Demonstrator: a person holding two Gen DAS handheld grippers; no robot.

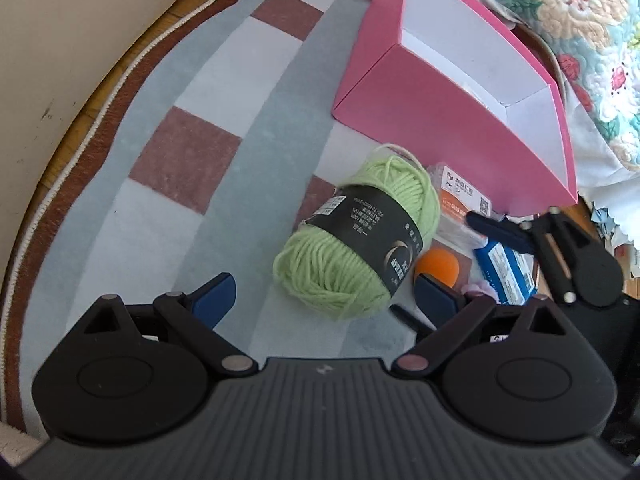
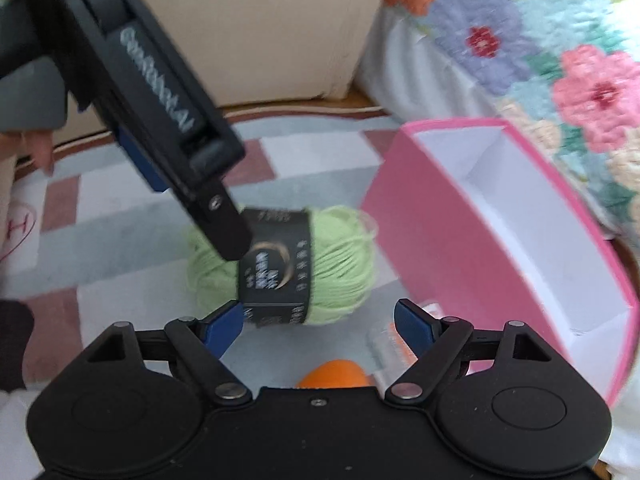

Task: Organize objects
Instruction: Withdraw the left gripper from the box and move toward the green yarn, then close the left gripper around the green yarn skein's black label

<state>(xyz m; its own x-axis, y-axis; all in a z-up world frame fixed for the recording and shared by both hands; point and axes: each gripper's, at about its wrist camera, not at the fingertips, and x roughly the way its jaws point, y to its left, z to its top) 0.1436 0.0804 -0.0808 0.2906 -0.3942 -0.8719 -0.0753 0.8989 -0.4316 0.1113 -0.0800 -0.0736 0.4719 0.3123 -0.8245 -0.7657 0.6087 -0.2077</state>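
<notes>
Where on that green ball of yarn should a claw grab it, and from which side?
Probably across the middle, over the dark paper band, coming down from above. The yarn lies on its side on the rug, so its long soft body gives two opposite flanks to squeeze. The band is likely the firmest part; the fluffy ends could let loose strands slip. The left claw stands open just short of it.

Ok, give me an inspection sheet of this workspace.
Surface: checked rug on the floor.
Job's things: green yarn ball lying on the rug; pink box open beside it, white inside.
Clutter: orange ball, orange packet and blue carton next to the yarn.
Grippers: left gripper open, nothing between the jaws; right gripper open, empty.
Cables: nothing seen.
Surroundings: flowered quilt, pale wall panel.
</notes>
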